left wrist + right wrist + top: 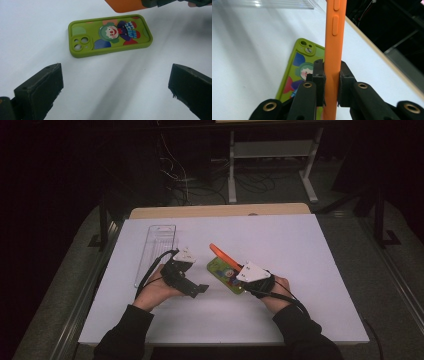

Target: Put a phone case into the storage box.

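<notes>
The orange phone case [333,50] is clamped edge-on between the right gripper [331,82] jaws, lifted above the green clown-print phone case [110,35] lying flat on the white table [300,250]. The left gripper [115,82] rests nearby, jaws wide apart around nothing, with a clear plastic tray [157,245] beyond it.

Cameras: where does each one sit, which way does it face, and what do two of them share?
High view: above the person's side, facing forward and down on the table; forearms, hands, left tool and right tool show.
Left gripper view: on the left tool, looking between open jaws at the green case lying flat.
Right gripper view: on the right tool, looking along the orange case clamped edge-on.
Shared: both cases appear in all three.
</notes>
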`<state>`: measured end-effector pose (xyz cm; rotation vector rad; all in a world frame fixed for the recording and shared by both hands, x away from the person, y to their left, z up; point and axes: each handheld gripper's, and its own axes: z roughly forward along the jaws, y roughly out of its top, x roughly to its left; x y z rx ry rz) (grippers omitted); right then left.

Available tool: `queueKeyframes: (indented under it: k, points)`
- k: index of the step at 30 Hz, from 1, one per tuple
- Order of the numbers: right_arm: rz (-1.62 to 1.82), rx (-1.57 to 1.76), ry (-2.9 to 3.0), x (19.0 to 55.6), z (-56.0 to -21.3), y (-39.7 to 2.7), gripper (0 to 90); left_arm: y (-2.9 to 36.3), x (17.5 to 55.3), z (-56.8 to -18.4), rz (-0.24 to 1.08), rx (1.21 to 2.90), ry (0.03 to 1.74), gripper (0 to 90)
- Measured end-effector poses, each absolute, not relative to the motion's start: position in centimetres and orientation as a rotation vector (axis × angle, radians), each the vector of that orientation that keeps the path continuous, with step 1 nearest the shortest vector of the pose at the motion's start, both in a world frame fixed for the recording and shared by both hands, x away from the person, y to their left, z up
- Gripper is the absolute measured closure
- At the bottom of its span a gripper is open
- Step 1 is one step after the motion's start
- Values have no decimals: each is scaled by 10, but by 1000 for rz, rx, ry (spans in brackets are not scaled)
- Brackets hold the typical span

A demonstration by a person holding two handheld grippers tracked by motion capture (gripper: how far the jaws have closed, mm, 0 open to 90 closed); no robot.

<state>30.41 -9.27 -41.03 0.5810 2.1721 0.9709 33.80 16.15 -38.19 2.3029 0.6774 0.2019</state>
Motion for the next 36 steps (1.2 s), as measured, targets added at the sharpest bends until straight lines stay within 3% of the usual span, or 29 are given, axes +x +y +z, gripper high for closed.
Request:
queueKeyframes:
  k: [27, 36]
  points:
    - [1465, 1149, 2178, 329, -407, -130, 783, 164, 340, -381, 211, 2292, 694, 0]
    - [1509, 1163, 2182, 326, -407, -123, 784, 172, 346, -368, 179, 2154, 736, 0]
